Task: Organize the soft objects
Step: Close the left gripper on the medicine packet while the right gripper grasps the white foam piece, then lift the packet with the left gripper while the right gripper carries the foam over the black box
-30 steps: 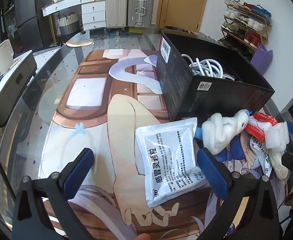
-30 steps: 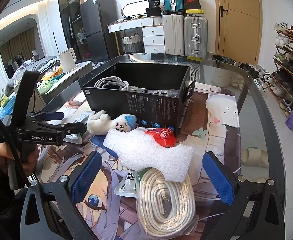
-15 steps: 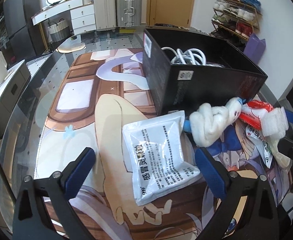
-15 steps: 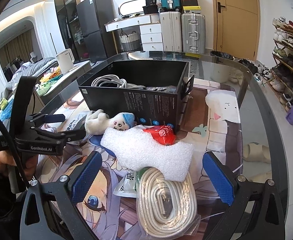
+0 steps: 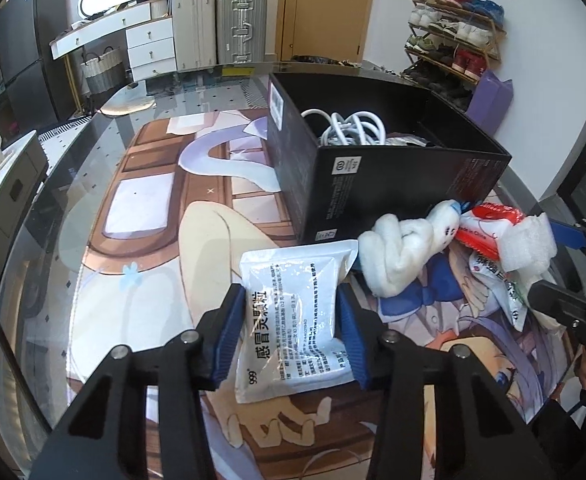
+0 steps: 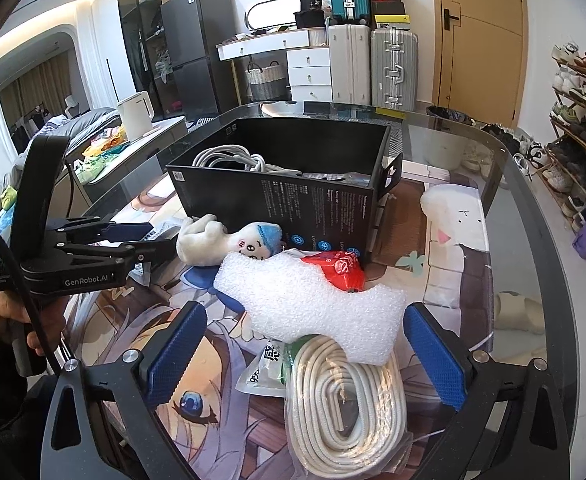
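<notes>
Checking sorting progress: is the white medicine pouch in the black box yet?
Out. The white medicine pouch lies flat on the mat beside the black box, between the left gripper fingers.

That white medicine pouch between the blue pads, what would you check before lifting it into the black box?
1. Grip: the left gripper has its blue pads against both side edges of the white foil medicine pouch: ok.
2. Grip firmness: cannot tell.
3. Pouch free of neighbours: its far corner lies close to the white plush toy; touching or not, cannot tell.
4. Room in the open black cardboard box: the white cable coil fills the left part; dark space beside it: ok.
5. Right gripper out of the way: open, over the white foam sheet and bagged white rope coil: ok.
</notes>
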Tool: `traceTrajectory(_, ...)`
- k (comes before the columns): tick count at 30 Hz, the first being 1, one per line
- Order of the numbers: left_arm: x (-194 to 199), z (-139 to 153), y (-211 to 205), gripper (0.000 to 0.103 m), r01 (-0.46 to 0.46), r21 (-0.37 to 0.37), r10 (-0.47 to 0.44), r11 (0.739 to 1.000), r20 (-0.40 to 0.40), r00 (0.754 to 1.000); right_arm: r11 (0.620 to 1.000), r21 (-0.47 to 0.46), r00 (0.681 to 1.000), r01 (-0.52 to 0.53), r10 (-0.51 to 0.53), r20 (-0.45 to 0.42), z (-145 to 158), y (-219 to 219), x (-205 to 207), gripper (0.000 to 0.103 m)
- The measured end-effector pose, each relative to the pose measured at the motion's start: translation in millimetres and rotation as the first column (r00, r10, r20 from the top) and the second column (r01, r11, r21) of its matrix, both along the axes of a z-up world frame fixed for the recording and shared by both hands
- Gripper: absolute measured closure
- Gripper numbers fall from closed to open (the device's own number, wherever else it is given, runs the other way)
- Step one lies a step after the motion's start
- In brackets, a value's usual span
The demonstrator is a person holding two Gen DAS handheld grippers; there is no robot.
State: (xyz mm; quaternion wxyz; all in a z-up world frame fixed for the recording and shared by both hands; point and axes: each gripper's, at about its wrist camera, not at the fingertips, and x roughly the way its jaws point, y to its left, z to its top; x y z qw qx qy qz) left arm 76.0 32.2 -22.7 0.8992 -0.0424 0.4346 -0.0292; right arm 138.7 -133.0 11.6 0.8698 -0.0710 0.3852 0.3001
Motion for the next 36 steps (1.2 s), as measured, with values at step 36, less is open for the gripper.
traceTrajectory(36,-19,48,2,0.060,-0.001,-0.035,0.008,0.999,0.206,0.978,0.999,0.030,0.995,-0.009,0.006,0.095,24,-5,-16,0.030)
